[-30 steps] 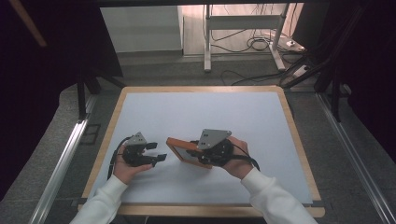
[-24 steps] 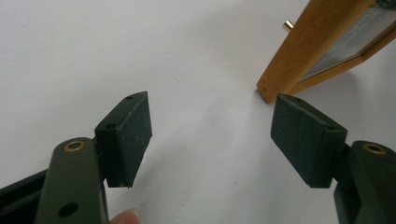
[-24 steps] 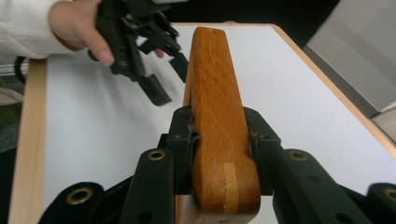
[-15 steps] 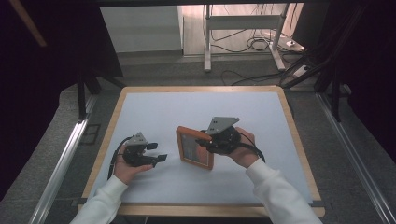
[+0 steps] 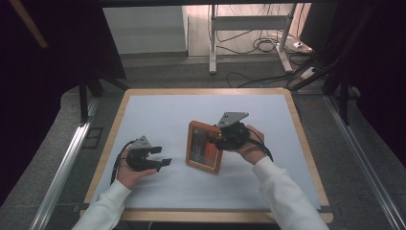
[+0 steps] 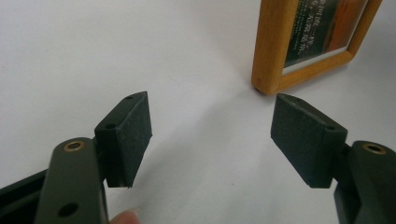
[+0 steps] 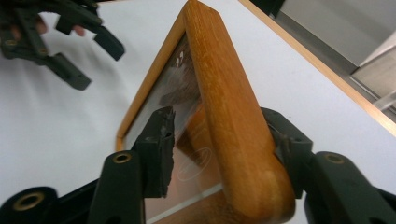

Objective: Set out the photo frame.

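Observation:
A wooden picture frame [image 5: 203,148] with a glass front stands upright, leaning a little, on the white table mat [image 5: 158,110]. My right gripper [image 5: 218,141] straddles its right edge. In the right gripper view the frame [image 7: 224,102] sits between the jaws, and the left pad [image 7: 159,144] stands a little off the glass. These jaws have just been opening, so the gripper is open around the frame. My left gripper [image 5: 160,157] rests open and empty on the mat to the frame's left. Its view shows the frame's lower corner [image 6: 273,46] beyond the spread pads. It also shows far off in the right gripper view [image 7: 79,51].
The mat has a wooden border [image 5: 201,91]. Dark grey floor surrounds the table, with metal rails [image 5: 62,167] at both sides and a white stand with cables [image 5: 249,38] behind.
The right hand has carried the frame a little right and tipped it from low and slanted to upright. Its jaws have widened around the frame. The left hand stayed still.

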